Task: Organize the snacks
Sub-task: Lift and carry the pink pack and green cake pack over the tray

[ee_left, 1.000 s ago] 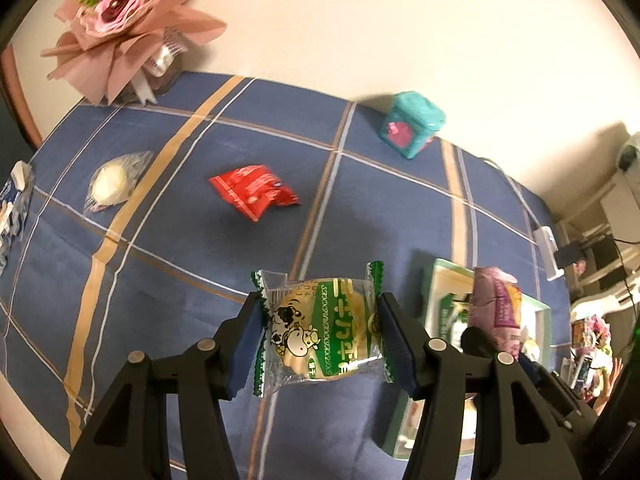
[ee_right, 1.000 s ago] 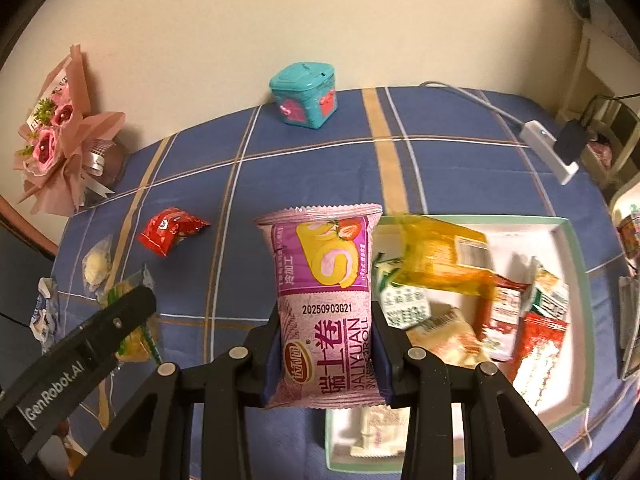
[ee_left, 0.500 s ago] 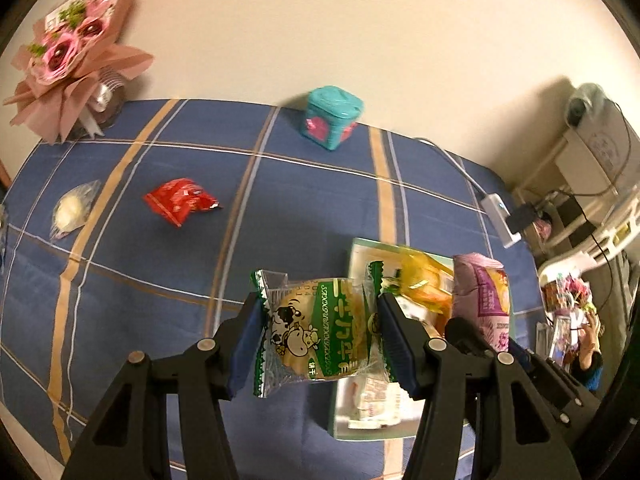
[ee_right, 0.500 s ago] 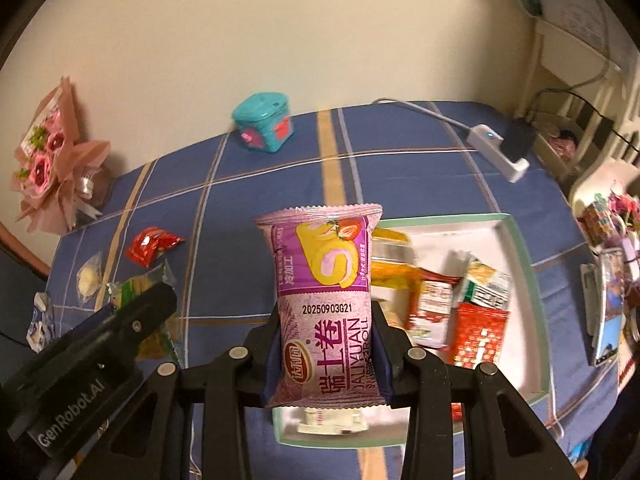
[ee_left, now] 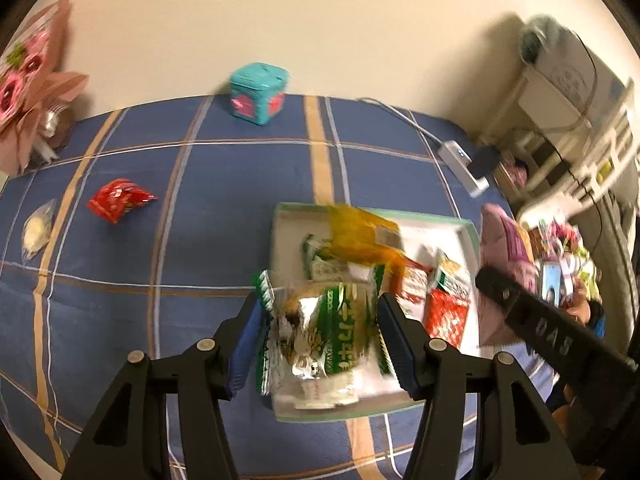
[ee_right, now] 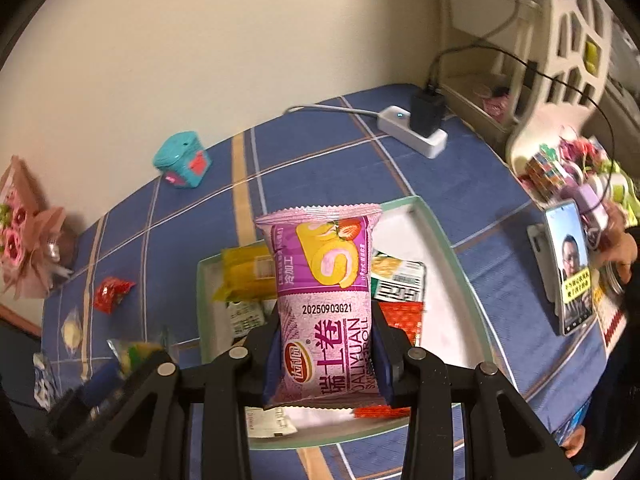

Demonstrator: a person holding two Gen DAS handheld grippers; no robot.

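Observation:
My left gripper (ee_left: 320, 336) is shut on a green and clear snack packet (ee_left: 324, 332), held over the near left part of the white tray (ee_left: 288, 220). Several snacks lie in that tray, among them a yellow packet (ee_left: 360, 232). In the right wrist view my right gripper (ee_right: 326, 356) is shut on a purple Swiss roll packet (ee_right: 324, 300), upright above the same tray (ee_right: 436, 232). A red packet (ee_left: 118, 199) and a pale wrapped bun (ee_left: 36, 232) lie on the blue checked cloth at the left.
A teal box (ee_left: 258, 94) stands by the wall, and a pink bouquet (ee_left: 28, 92) at the far left. A white power strip (ee_right: 416, 134) with a black plug lies at the back right. A phone (ee_right: 568, 272) and clutter sit past the table's right edge.
Both grippers have swung to the right with their packets and now hang over the tray. The green packet now looks blurred and crumpled.

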